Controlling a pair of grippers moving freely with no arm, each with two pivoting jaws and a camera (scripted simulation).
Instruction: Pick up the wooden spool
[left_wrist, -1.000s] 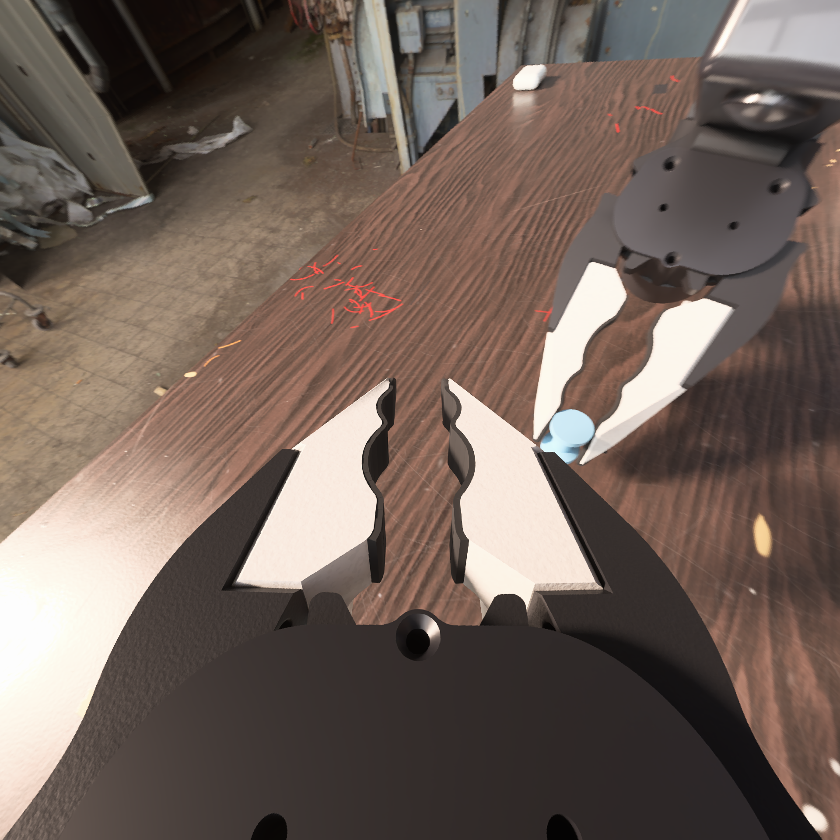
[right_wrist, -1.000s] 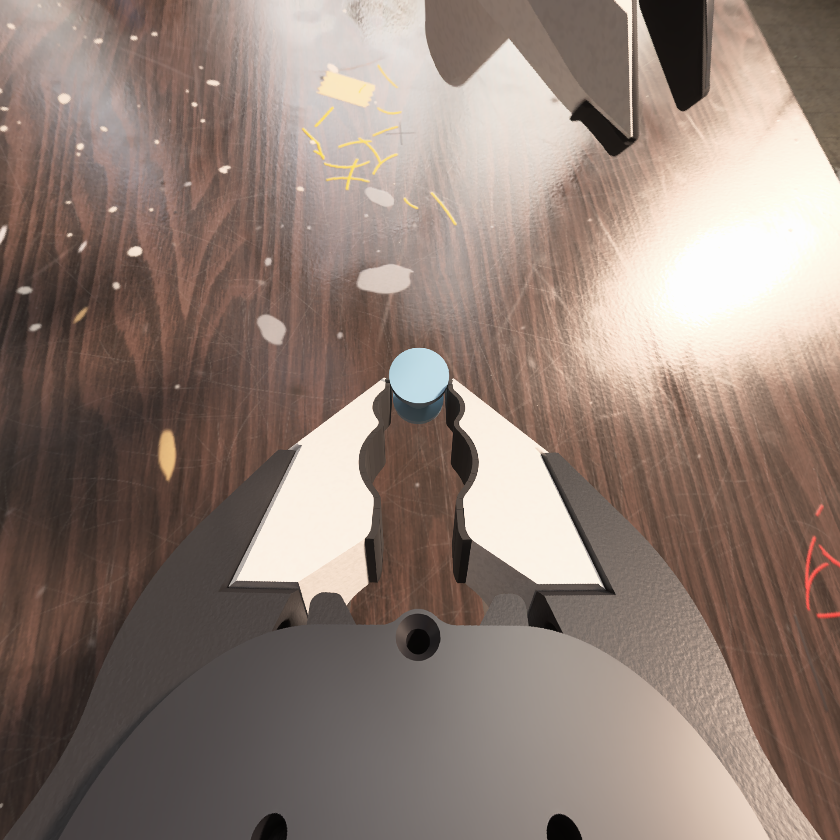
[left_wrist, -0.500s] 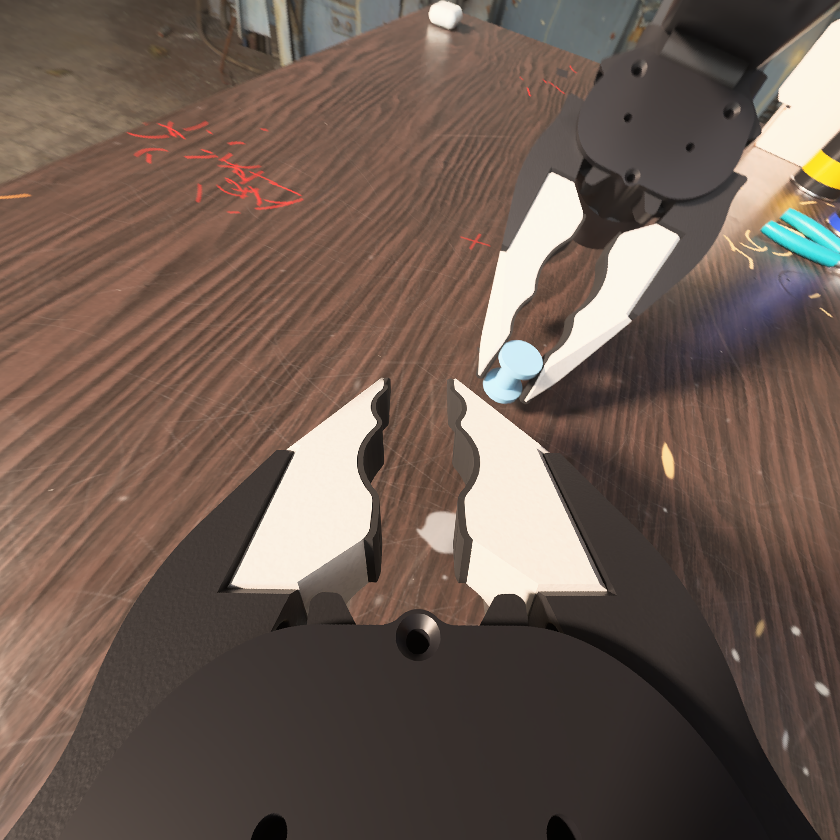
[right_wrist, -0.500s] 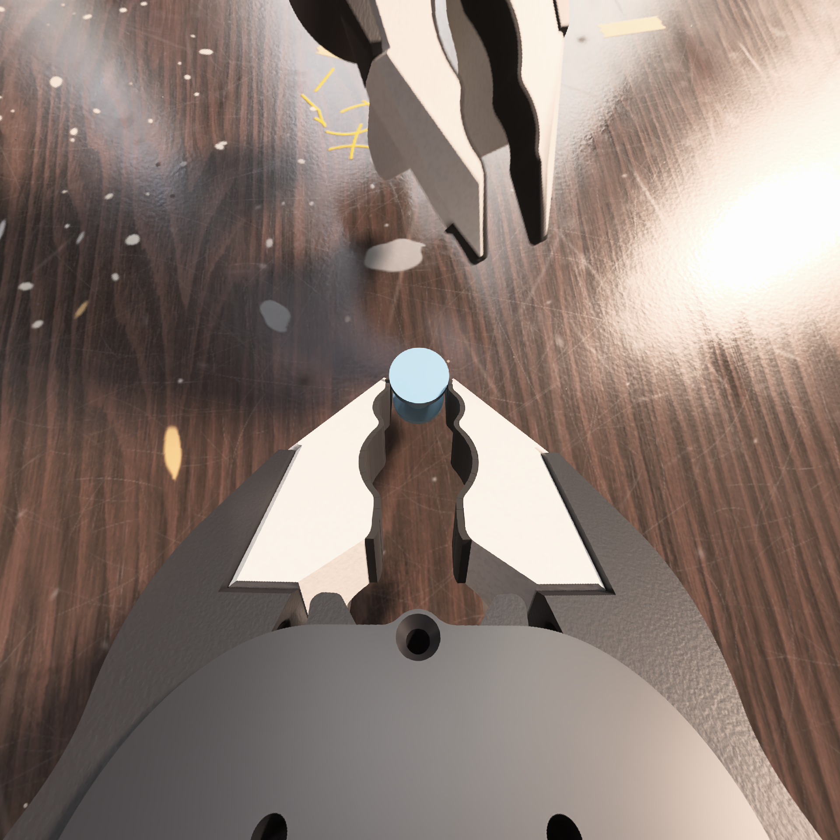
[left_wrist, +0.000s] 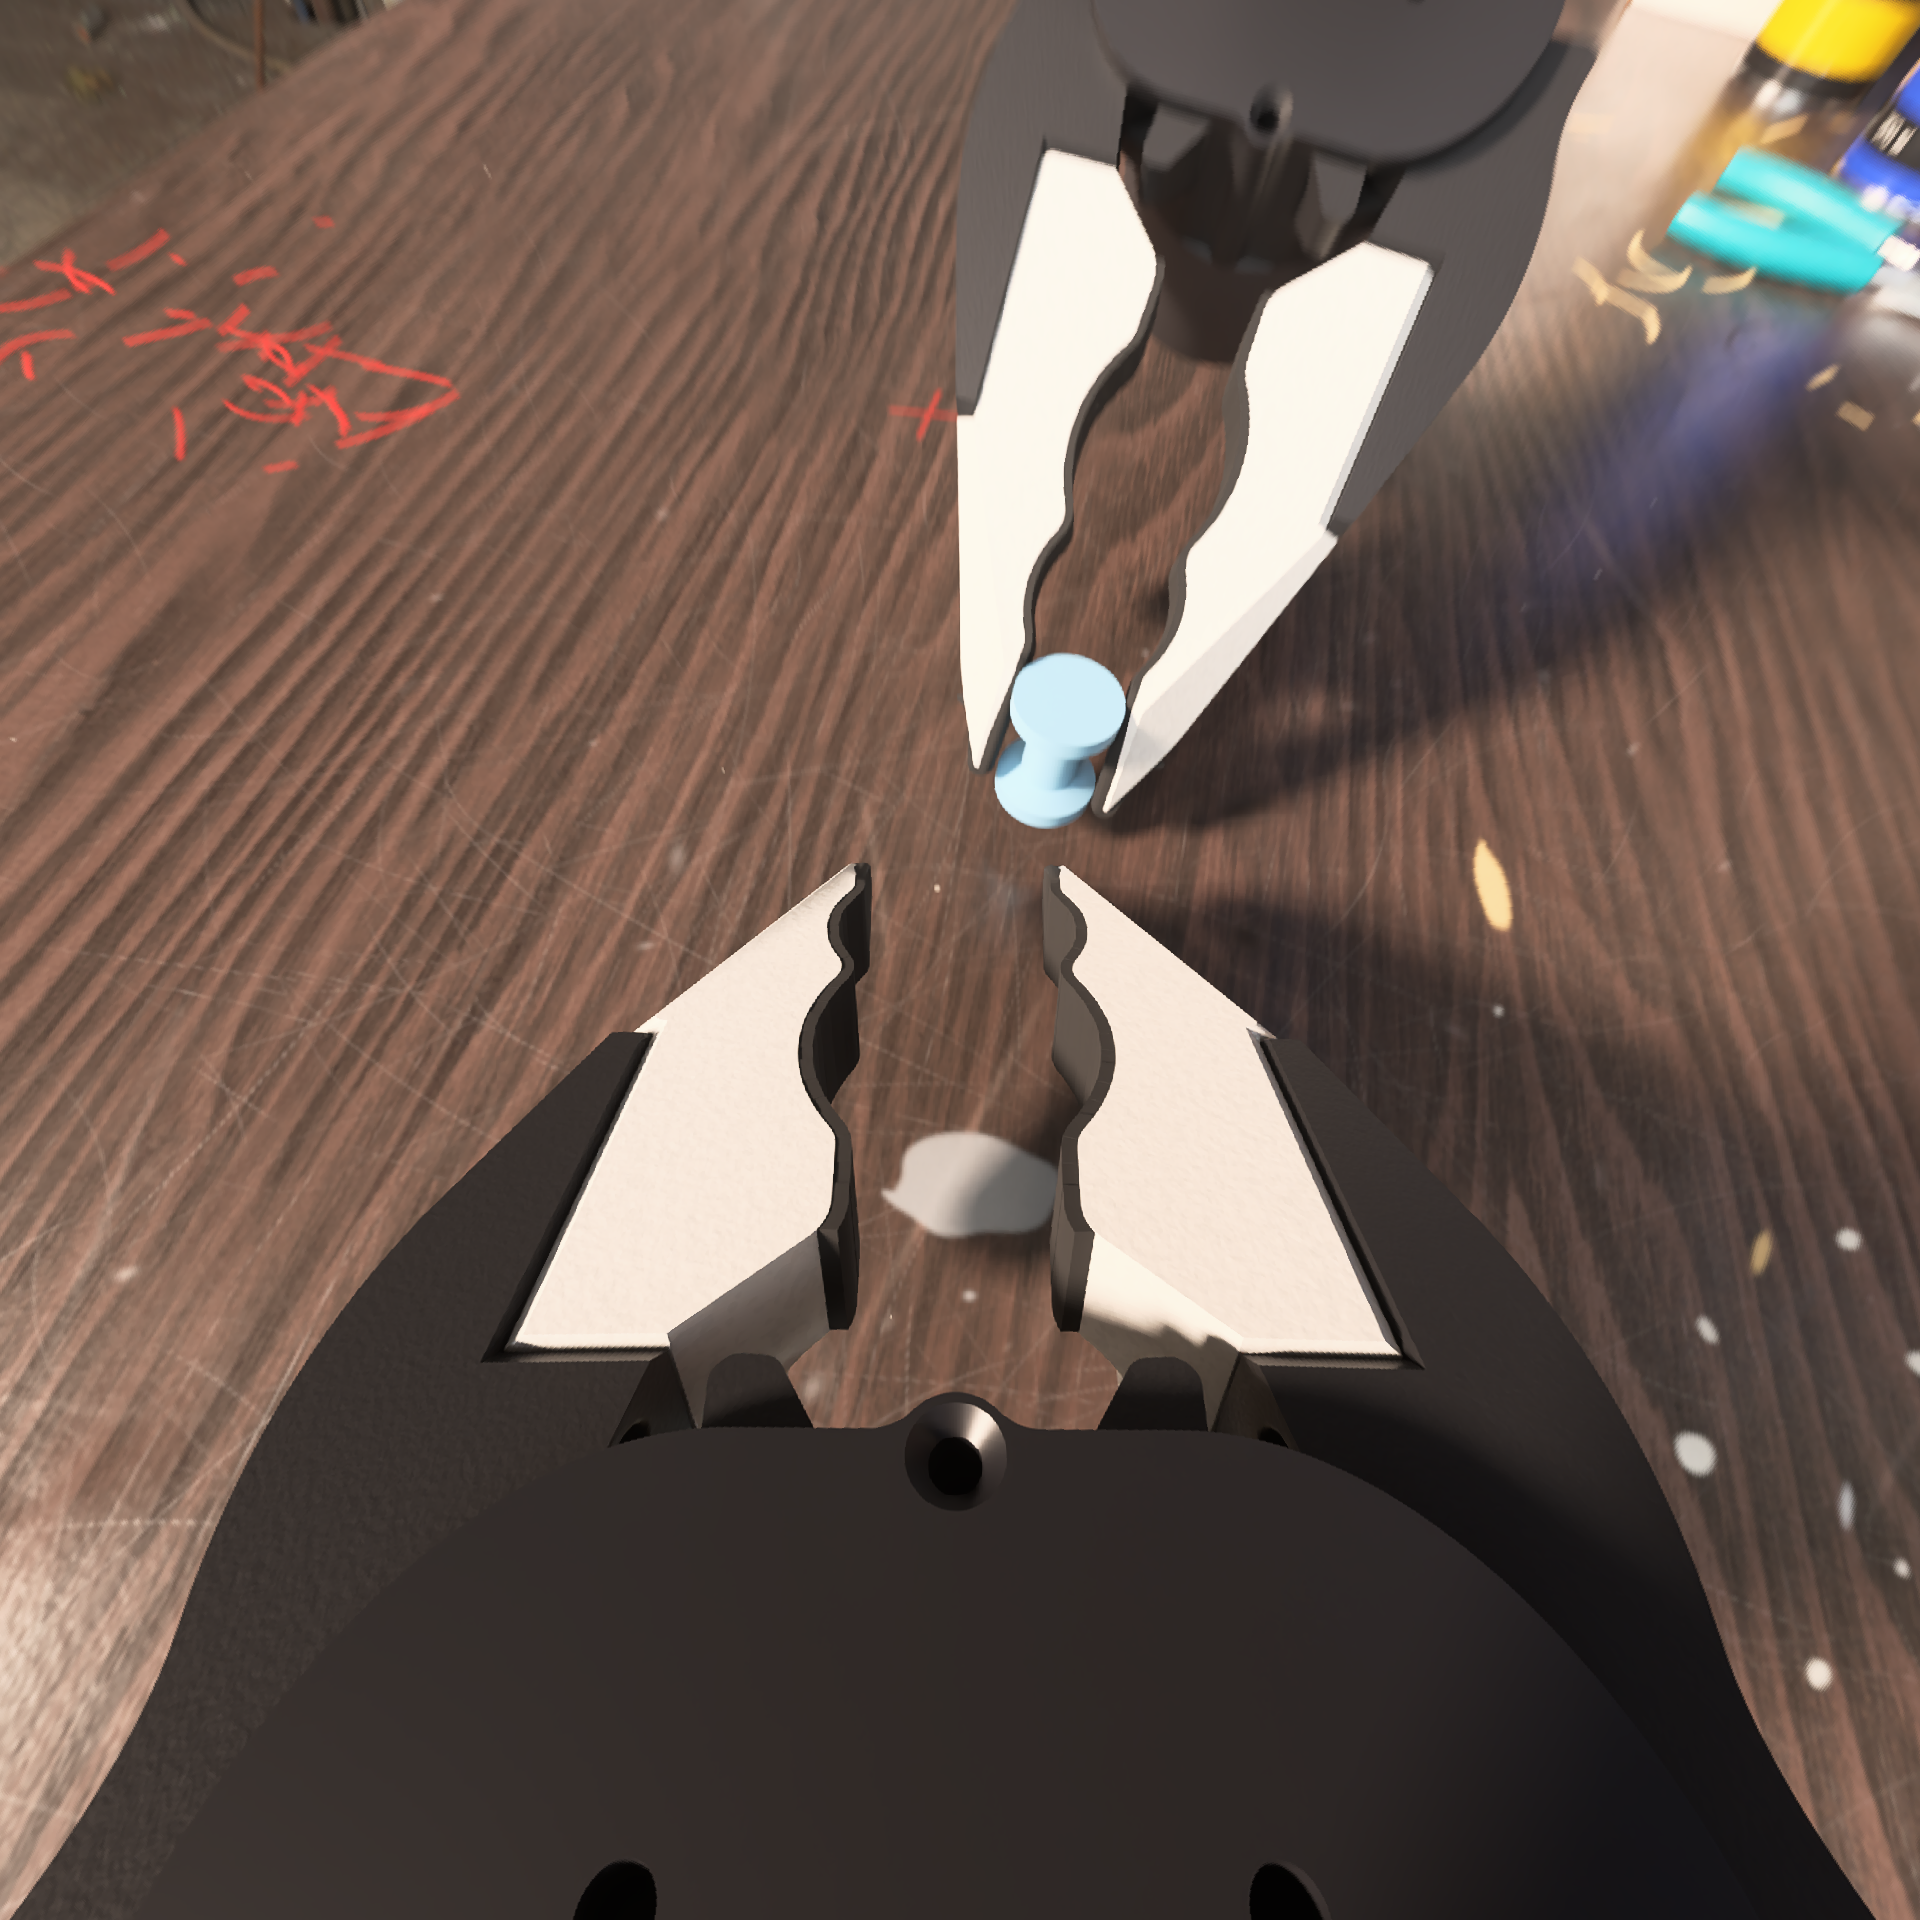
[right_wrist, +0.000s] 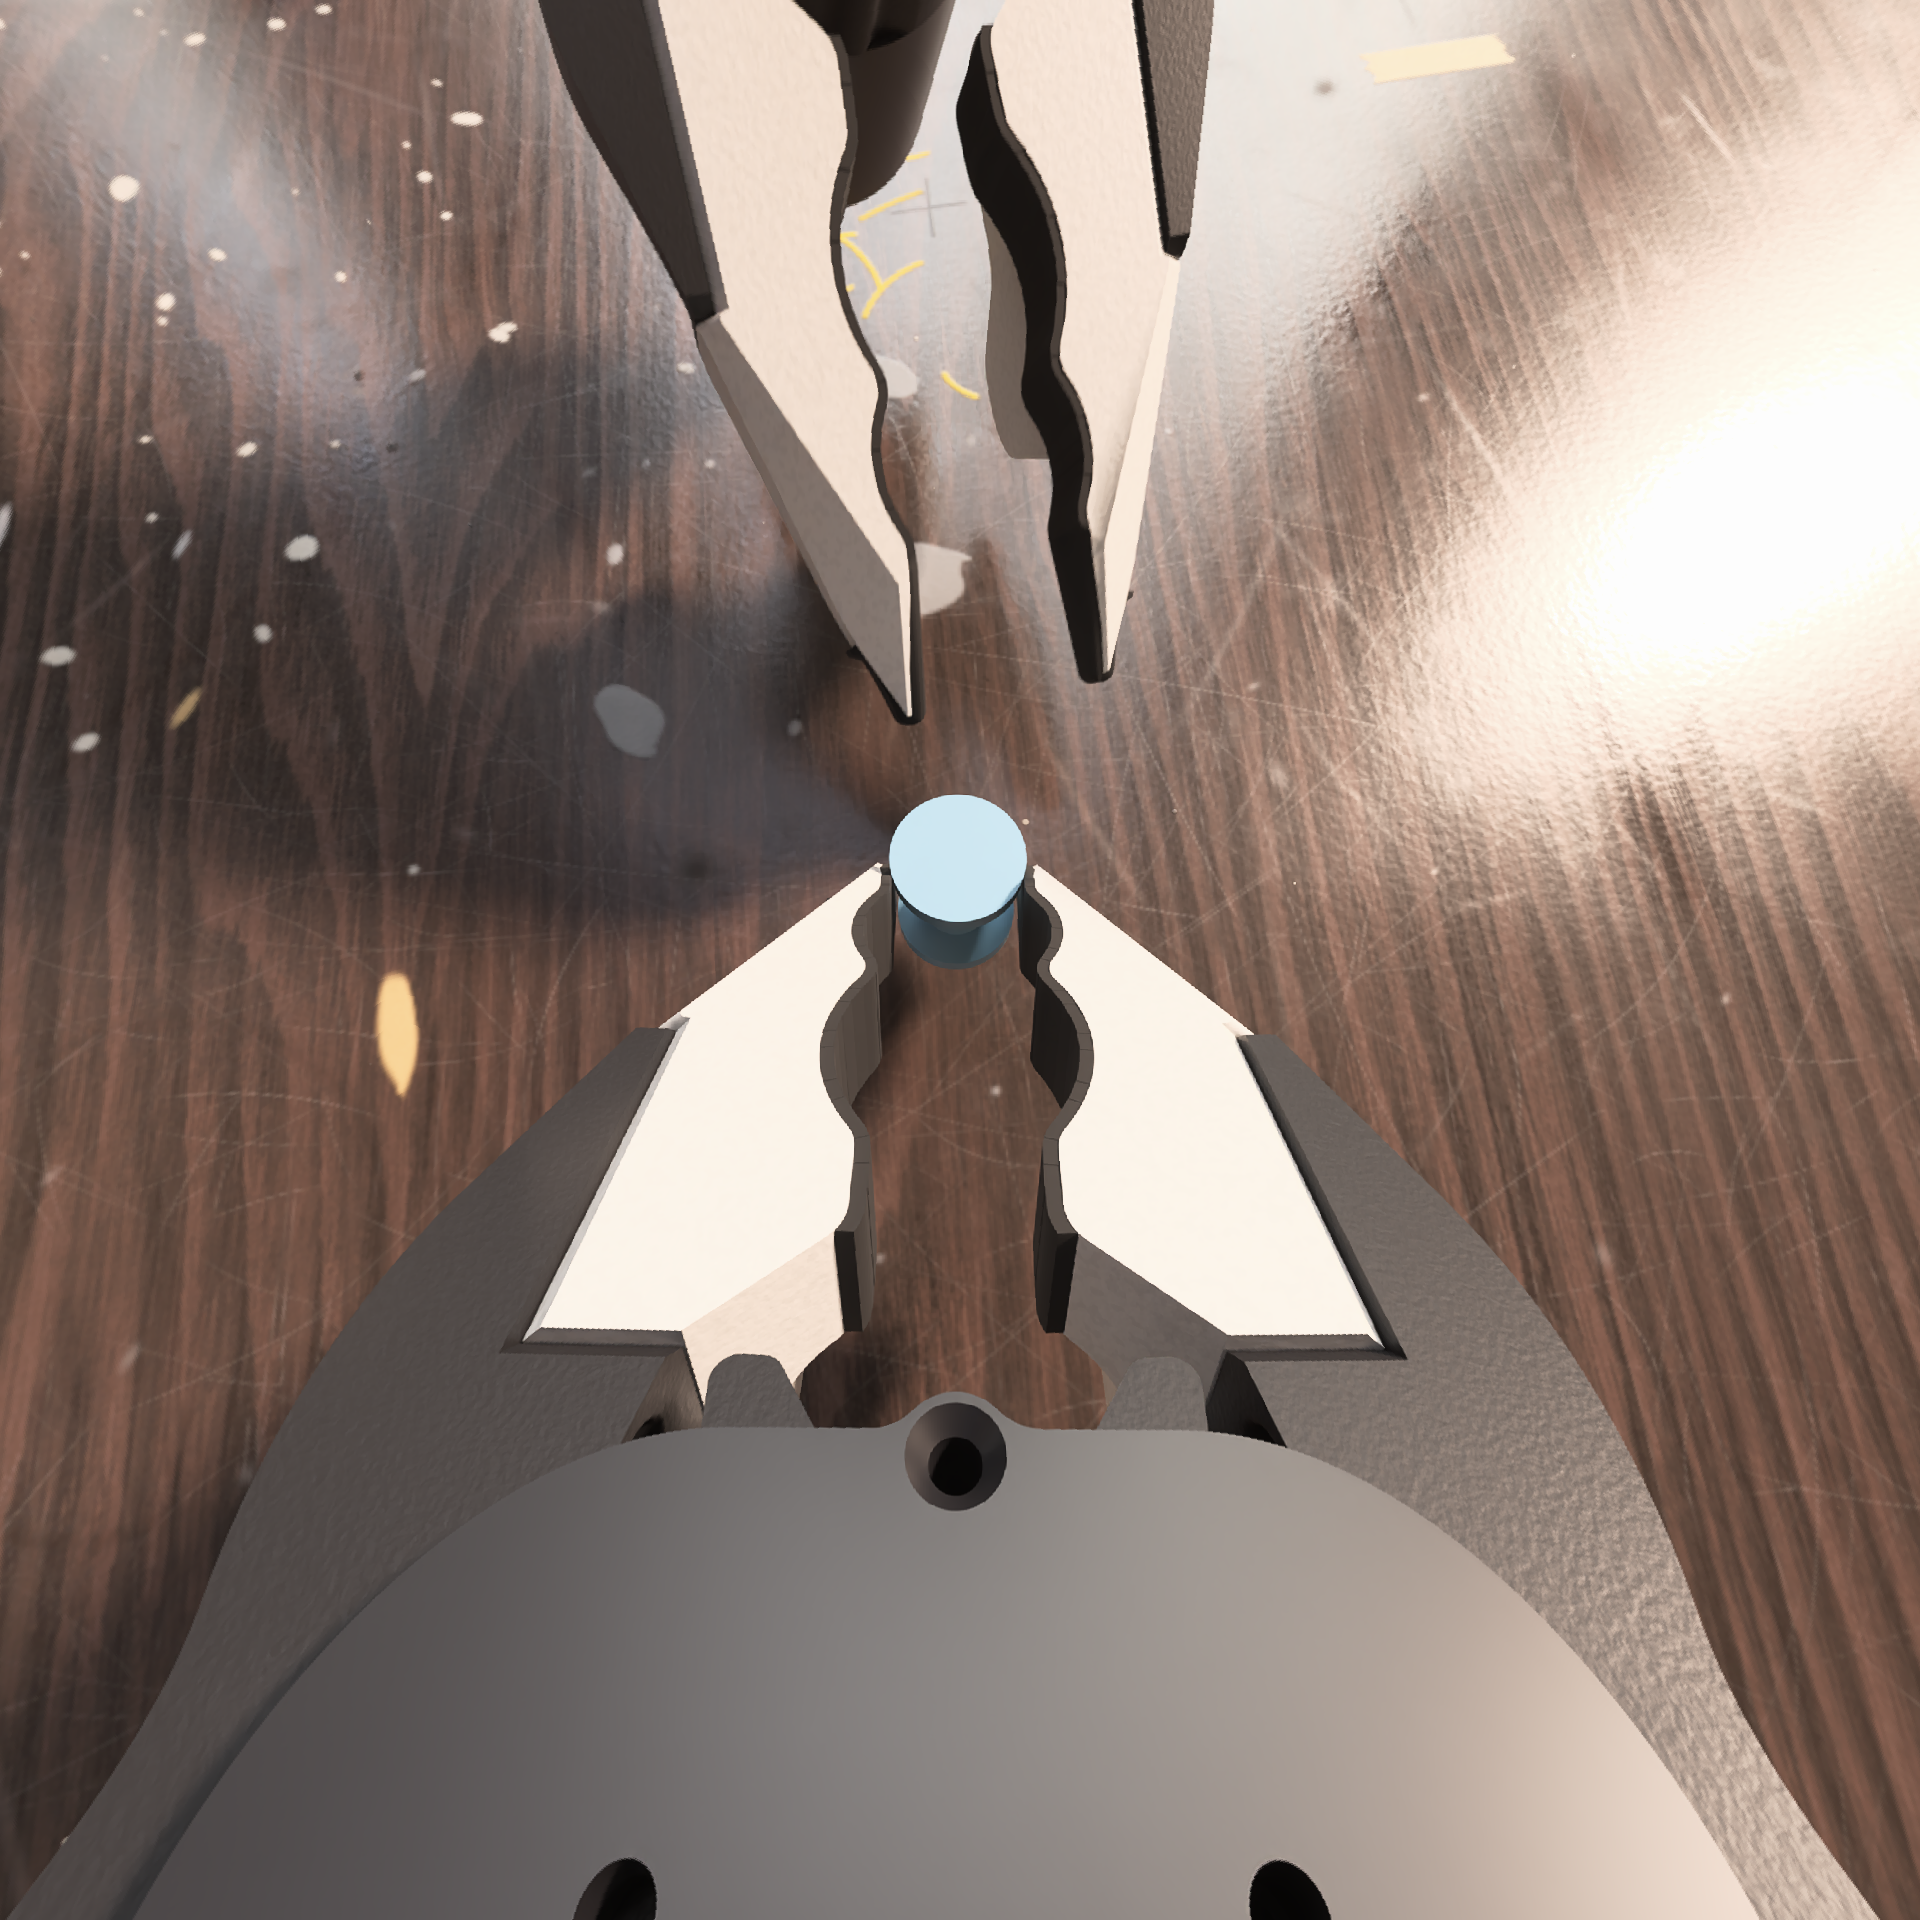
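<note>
In your left wrist view, the left gripper (left_wrist: 956, 878) hangs low over the dark wooden tabletop (left_wrist: 436, 727) with its fingers a narrow gap apart and nothing between them. Just beyond its tips you see the pale blue spool (left_wrist: 1058, 743), pinched between the tips of the right gripper (left_wrist: 1044, 779), which points back toward you. A whitish paint blotch (left_wrist: 971, 1184) shows on the wood between your own fingers. Red scribbles (left_wrist: 229, 353) mark the top toward its far left edge, where the floor begins. Toward the far right corner lie teal-handled pliers (left_wrist: 1787, 223), beside a container with a yellow band (left_wrist: 1839, 26).

In your right wrist view, the right gripper (right_wrist: 958, 883) is closed on the spool (right_wrist: 958, 862); its round end face looks up at you, and both fingertips touch its sides. The left gripper (right_wrist: 1003, 691) comes in from the opposite side, tips near the spool but apart from it, fingers slightly parted and empty. White flecks, a yellow fleck (right_wrist: 397, 1023) and strong glare lie across the tabletop (right_wrist: 1558, 935); no edge shows here.
</note>
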